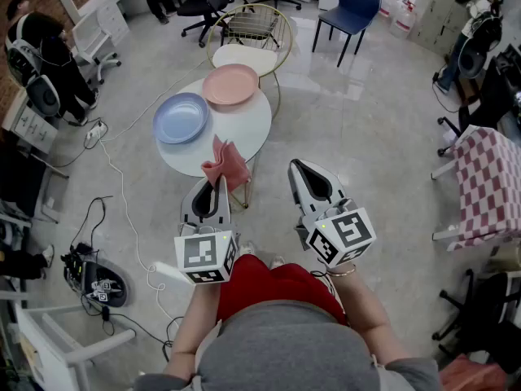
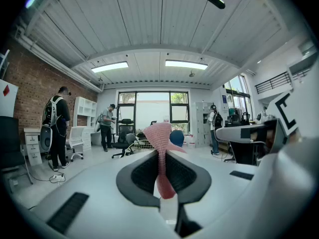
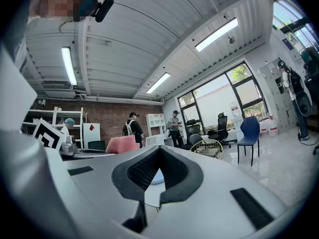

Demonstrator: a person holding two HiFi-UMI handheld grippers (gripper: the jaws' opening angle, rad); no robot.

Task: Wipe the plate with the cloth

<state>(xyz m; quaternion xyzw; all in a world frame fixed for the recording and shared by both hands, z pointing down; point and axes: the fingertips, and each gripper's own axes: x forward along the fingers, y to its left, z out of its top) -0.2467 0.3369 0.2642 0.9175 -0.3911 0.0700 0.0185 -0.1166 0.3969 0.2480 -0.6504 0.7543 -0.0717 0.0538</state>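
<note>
Left tongs [image 1: 218,184]: clenched on pink cloth [image 1: 225,163]. Right tongs [image 1: 299,170]: closed, empty. Blue plate [image 1: 181,117], surface's left edge: wiping apparently not begun.

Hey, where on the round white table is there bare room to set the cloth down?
Bare room: the near right part of the table, bordered by the blue plate, the pink plate and the rim. The far left is crowded, with both plates close together. The cloth is in the left gripper.
</note>
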